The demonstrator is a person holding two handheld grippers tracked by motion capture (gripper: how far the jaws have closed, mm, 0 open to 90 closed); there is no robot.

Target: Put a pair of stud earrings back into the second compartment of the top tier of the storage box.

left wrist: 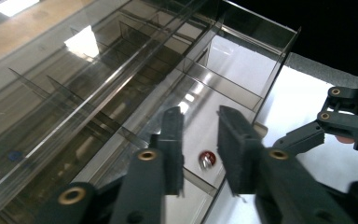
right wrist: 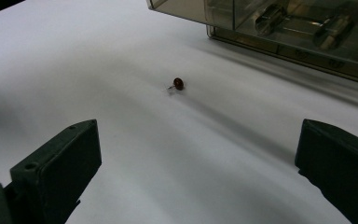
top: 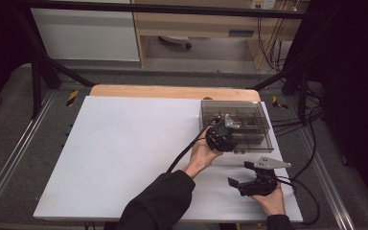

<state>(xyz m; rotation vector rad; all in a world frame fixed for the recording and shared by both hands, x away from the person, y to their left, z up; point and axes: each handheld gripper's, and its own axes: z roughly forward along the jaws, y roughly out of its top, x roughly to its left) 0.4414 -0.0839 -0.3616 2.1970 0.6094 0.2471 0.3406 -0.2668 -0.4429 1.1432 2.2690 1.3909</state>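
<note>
**Left gripper over the divided box, small red part lying in a compartment**

I hold my left gripper point(top: 230, 128) above the near edge of the smoky transparent plastic organiser box with thin internal dividers point(top: 263, 125), which sits at the far right of the white table sheet point(top: 124, 153). In the left gripper view its jaws stand slightly apart with nothing between the pads; a tiny round red component with fine metal leads point(left wrist: 206, 159) lies loose on the floor of the compartment beneath them.

My right gripper point(top: 242, 182) rests low on the sheet, near the box and apart from it, jaws spread wide and empty. In the right gripper view a second tiny dark red bead-like component point(right wrist: 178, 84) lies on the white sheet ahead of those jaws, just short of the box wall.
</note>
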